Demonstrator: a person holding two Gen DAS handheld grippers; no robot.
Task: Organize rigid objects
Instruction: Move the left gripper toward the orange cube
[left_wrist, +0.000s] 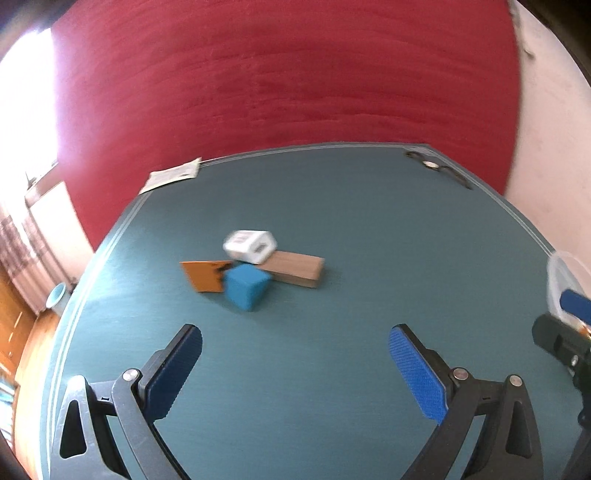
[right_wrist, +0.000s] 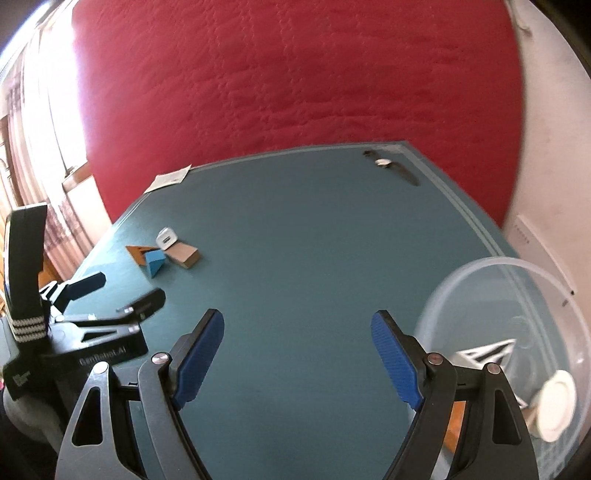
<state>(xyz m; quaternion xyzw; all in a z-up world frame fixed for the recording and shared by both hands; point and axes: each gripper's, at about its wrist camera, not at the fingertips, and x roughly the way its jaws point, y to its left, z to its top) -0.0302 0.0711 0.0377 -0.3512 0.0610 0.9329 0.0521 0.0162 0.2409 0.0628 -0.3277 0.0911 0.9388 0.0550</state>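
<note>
Resting on the table (left_wrist: 369, 221): 1 white box (left_wrist: 251, 246), 3 blocks (left_wrist: 246, 287), both tongs (left_wrist: 295, 369) apart, empty.

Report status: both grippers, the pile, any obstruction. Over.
Left gripper and right gripper open, empty. Blue block, wooden block, white box, orange piece clustered. Clear bowl right. Path unobstructed.

Matt table (left_wrist: 332, 229), seemingly wooden block (left_wrist: 295, 267) — clear plastic bowl (right_wrist: 517, 314)

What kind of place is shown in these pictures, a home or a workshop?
Probably a room in a home, not a workshop. A teal table stands against a red wall, with a curtained window at the left. A wristwatch and a paper sheet lie on the table.
</note>
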